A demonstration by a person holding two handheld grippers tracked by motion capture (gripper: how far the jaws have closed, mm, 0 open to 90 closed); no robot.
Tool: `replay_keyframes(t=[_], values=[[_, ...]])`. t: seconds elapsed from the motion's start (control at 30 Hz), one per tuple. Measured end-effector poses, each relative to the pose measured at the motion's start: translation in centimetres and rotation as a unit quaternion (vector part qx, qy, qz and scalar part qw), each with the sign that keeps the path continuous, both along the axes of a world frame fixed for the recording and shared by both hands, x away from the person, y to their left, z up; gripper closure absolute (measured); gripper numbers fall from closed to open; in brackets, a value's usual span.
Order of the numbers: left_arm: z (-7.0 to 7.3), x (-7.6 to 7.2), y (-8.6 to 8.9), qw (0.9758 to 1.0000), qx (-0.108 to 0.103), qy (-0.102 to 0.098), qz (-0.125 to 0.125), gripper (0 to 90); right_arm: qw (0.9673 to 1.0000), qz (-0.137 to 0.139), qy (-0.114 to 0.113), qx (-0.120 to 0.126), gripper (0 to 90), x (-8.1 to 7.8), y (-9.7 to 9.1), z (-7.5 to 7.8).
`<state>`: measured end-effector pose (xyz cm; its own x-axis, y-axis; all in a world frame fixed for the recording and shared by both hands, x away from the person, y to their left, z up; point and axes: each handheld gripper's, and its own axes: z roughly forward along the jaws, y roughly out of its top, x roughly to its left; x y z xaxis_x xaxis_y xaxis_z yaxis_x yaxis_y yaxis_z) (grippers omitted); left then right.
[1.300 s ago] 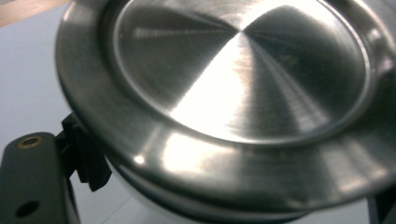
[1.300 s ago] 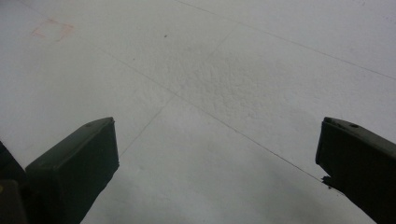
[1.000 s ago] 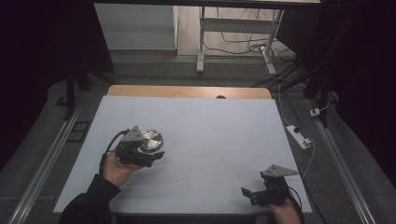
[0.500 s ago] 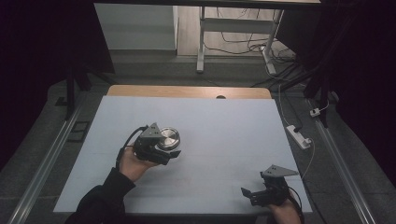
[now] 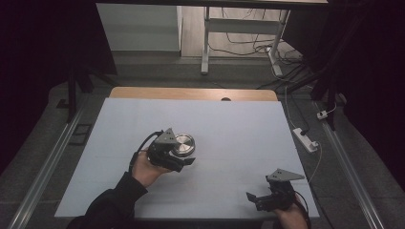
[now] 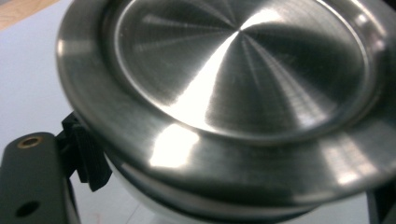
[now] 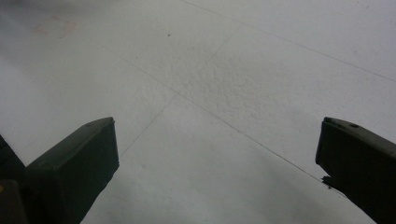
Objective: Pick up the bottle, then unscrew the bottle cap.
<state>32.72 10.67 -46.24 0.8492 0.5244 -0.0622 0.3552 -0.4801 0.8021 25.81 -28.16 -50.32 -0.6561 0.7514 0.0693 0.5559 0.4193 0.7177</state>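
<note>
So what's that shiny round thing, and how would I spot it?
Look at the big white table and find the left gripper just left of the middle. Clamped in its jaws is a round steel dish with a wide flat rim. It is the one shiny silver thing there; the right gripper, near the front right corner, has open jaws with nothing between them.

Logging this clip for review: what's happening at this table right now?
A person works at a white table with tongs in each hand. The left tongs are shut on a round steel dish, held over the middle of the table. The right tongs rest open near the front right corner, holding nothing.
</note>
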Motion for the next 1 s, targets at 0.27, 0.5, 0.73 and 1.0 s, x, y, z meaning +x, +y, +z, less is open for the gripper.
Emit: replay_keyframes(t=[0.27, 0.5, 0.73, 1.0], values=[[0.0, -0.5, -1.5, 0.9997, 0.004, 0.001, -0.023, 14.6, 1.0, 0.001, -0.003, -0.001, 0.0, -0.1, 0.0, 0.0], [-0.1, -0.5, -1.6, 0.9997, 0.001, 0.004, -0.025, 14.6, 0.9997, 0.004, -0.022, 0.01, 0.0, -0.3, 0.0, 0.3], [-0.3, -0.5, -1.6, 0.9997, 0.0, 0.007, -0.025, 14.6, 0.9988, 0.013, -0.03, 0.035, 0.0, -0.5, 0.6, 0.9], [-0.5, -0.4, -1.6, 0.9995, 0.001, 0.008, -0.029, 14.6, 0.9975, 0.025, -0.039, 0.054, 0.0, -0.5, 1.4, 1.6]])
